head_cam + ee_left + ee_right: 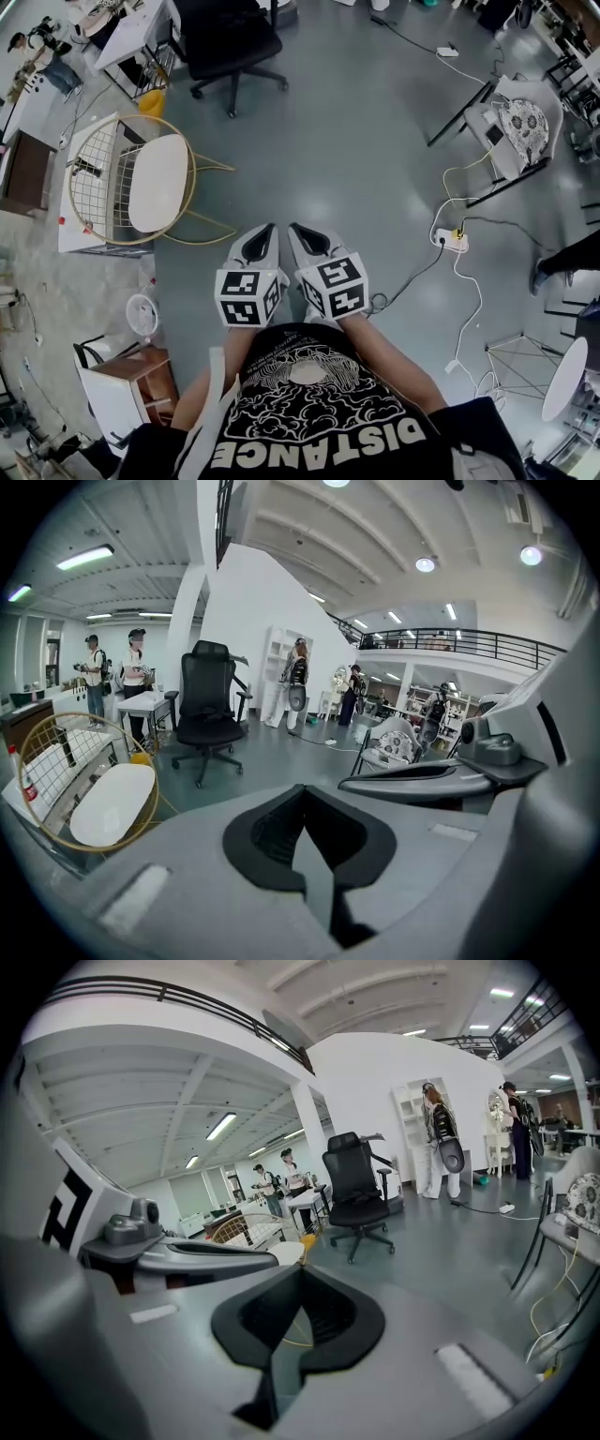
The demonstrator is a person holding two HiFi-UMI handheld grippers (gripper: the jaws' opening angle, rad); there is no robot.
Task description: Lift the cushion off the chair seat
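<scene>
Left of the person in the head view, a white cushion (157,183) lies flat on the seat of a gold wire chair (131,116). It fills most of the seat, and nothing rests on it. Both grippers are well apart from it, side by side over the grey floor (356,141) in front of the person's chest.

The left gripper (266,229) has its jaws pressed together with nothing between them, as its own view shows (304,813). The right gripper (296,229) is the same in its view (298,1283).

The cushion looks like a thin oval pad with a smooth cover. It is probably light and soft, and may sag or fold if lifted by one edge. The cover may be a little slippery, so a grip should reach well over the rim of the pad. Whether it is tied to the frame cannot be told from here.

The wire back curves round one long side, so the open front edge is the easy side to reach. A hold with one gripper at each end would likely keep the pad level. Both pairs of jaws would have to spread first.
</scene>
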